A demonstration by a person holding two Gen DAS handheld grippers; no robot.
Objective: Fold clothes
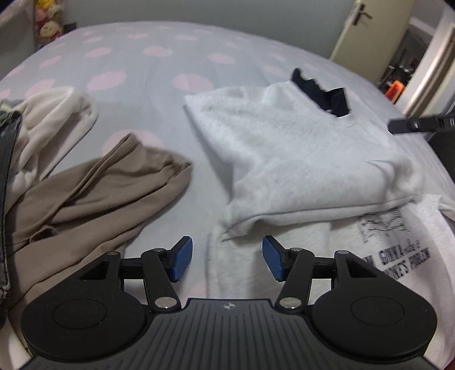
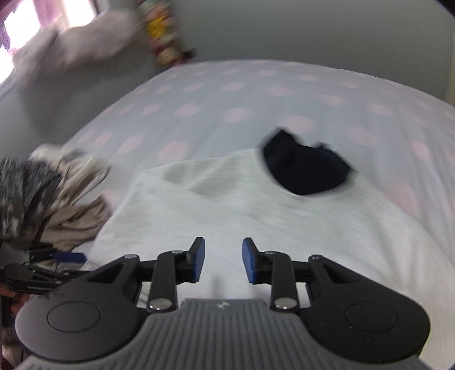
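Observation:
A white sweatshirt (image 1: pixel 284 148) lies on the bed, its upper part folded over a lower layer that bears a black print (image 1: pixel 398 250). A navy collar (image 1: pixel 321 91) shows at its far end. My left gripper (image 1: pixel 227 256) hovers open over the sweatshirt's near left edge, with nothing between its blue pads. In the blurred right wrist view, my right gripper (image 2: pixel 223 259) stands open over the same white sweatshirt (image 2: pixel 256 216), also holding nothing, with the navy collar (image 2: pixel 304 168) beyond it. One of the right gripper's fingers (image 1: pixel 412 125) shows at the right edge of the left wrist view.
The bed sheet (image 1: pixel 156 71) is pale blue with pink dots. Left of the sweatshirt lie a tan garment (image 1: pixel 99 193) and a cream garment (image 1: pixel 54 119), with dark fabric (image 1: pixel 5 170) at the frame edge. Plush toys (image 1: pixel 48 25) sit far left and a door (image 1: pixel 369 34) far right.

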